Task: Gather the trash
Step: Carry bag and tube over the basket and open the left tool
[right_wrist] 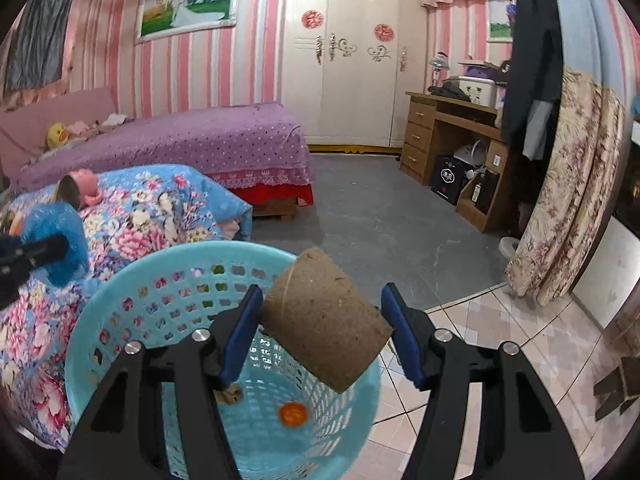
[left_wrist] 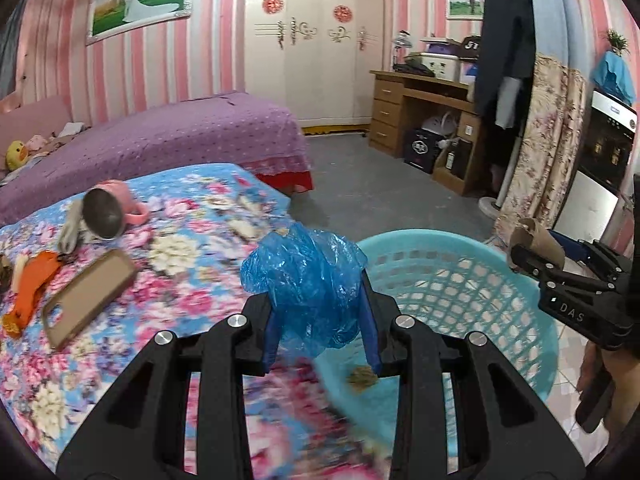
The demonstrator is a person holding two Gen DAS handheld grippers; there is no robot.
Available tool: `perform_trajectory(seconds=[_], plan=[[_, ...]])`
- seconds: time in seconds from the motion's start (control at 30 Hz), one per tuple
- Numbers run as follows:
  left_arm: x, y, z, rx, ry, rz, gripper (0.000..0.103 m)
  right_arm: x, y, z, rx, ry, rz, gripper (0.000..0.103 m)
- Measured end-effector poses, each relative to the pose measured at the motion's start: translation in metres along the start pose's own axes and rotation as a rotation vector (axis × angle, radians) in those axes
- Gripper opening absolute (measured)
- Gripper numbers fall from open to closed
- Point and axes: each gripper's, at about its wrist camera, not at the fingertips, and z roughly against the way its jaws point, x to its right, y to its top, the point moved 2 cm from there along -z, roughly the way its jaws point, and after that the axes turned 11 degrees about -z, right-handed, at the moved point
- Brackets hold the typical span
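Observation:
My left gripper (left_wrist: 320, 300) is shut on a crumpled blue plastic bag (left_wrist: 308, 268), held above the floral table edge just left of the turquoise basket (left_wrist: 460, 280). In the right wrist view my right gripper (right_wrist: 320, 294) is shut on a brown cardboard tube (right_wrist: 328, 320), tilted over the basket (right_wrist: 120, 280). An orange round scrap (right_wrist: 293, 414) and a brown scrap (right_wrist: 230, 396) lie on the basket's bottom. From the left wrist view, the right gripper (left_wrist: 540, 250) with its tube (left_wrist: 528, 232) hangs over the basket's far right rim. The left gripper (right_wrist: 44, 248) with the bag (right_wrist: 56, 220) shows at the far left.
On the floral tablecloth (left_wrist: 180, 272) lie a tipped pink cup (left_wrist: 108, 212), a flat brown tray-like case (left_wrist: 88, 296) and an orange wrapper (left_wrist: 32, 284). Beyond are a purple bed (left_wrist: 180, 136), grey floor, a wooden desk (left_wrist: 416, 120) and a floral curtain (left_wrist: 548, 148).

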Motion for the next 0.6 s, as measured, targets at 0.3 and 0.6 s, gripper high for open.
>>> perform_trajectory(seconds=[0.3,0.6], plan=[[0.030,0.010,-0.015,-0.019,-0.049,-0.017,0.053,0.008,0.002,0.002,0.012,0.003,-0.028,0.061],[0.001,0.003,-0.004,-0.003,0.059,-0.030,0.097,0.007,0.002,0.002,0.015,0.015,-0.039,0.061]])
